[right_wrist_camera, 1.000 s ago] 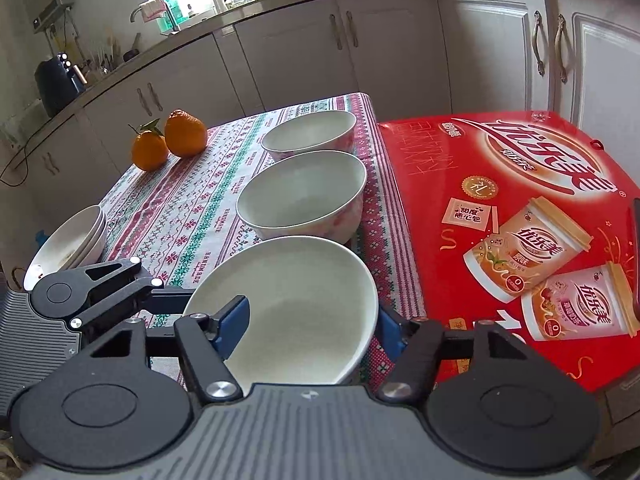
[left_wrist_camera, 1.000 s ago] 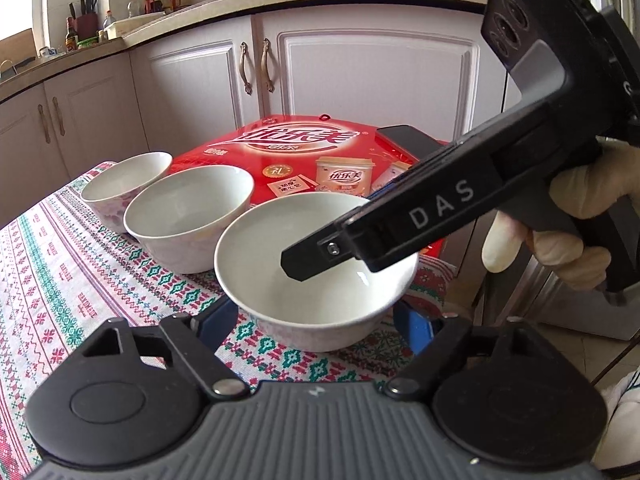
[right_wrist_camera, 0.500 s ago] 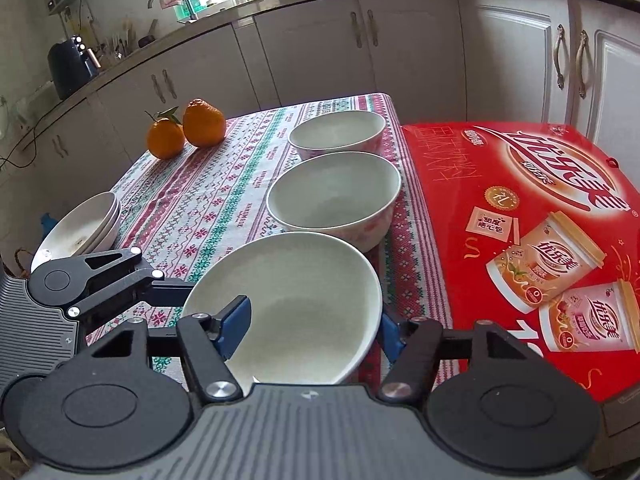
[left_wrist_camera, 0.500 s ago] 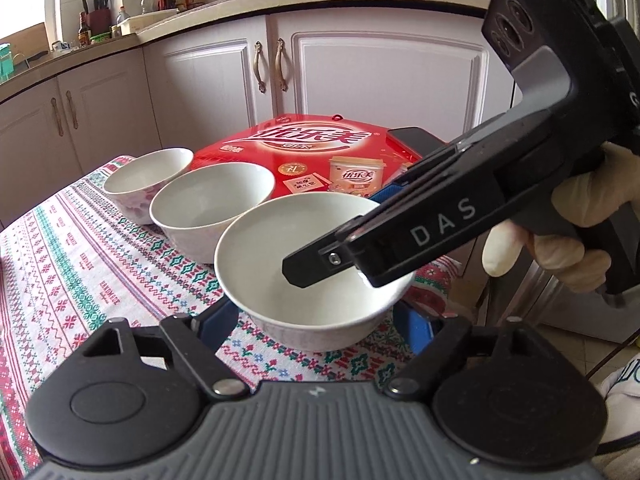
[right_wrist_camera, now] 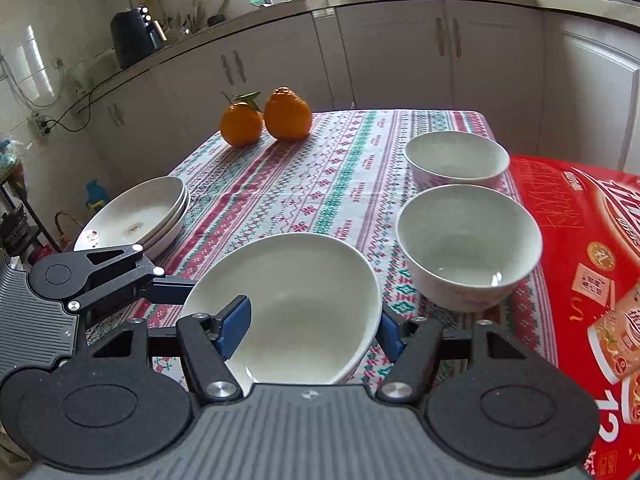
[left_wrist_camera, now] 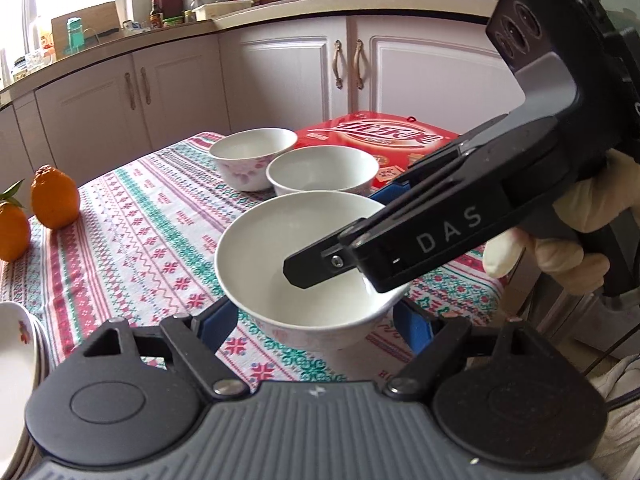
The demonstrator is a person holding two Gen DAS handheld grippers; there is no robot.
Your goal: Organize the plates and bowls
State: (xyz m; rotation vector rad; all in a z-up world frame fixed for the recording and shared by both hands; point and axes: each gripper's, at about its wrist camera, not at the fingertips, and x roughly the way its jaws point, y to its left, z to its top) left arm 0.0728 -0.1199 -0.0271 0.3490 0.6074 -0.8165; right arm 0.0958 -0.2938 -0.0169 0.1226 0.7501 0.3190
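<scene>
A white bowl (left_wrist_camera: 280,248) hangs tilted just above the patterned tablecloth (right_wrist_camera: 304,184), held from two sides. My left gripper (left_wrist_camera: 314,320) is shut on it, with a blue pad against each side of its lower wall. My right gripper (right_wrist_camera: 312,328) is shut on its wall, one finger inside the bowl and one outside. In the left wrist view the right gripper (left_wrist_camera: 340,236) reaches in from the right, held by a gloved hand (left_wrist_camera: 572,240). Two more white bowls (right_wrist_camera: 468,240) (right_wrist_camera: 456,158) stand in a row beyond. A stack of white plates (right_wrist_camera: 136,212) sits at the table's left edge.
A red printed box (right_wrist_camera: 592,240) lies along the right side beside the bowls. Two oranges (right_wrist_camera: 240,124) (right_wrist_camera: 288,114) stand at the table's far end. White kitchen cabinets (right_wrist_camera: 400,52) run behind the table. The plate stack (left_wrist_camera: 12,352) also shows at the left wrist view's lower left.
Both grippers have carried the bowl leftward over the table, away from the red box. The oranges and the plate stack have come into the left wrist view. Neither grip has changed.
</scene>
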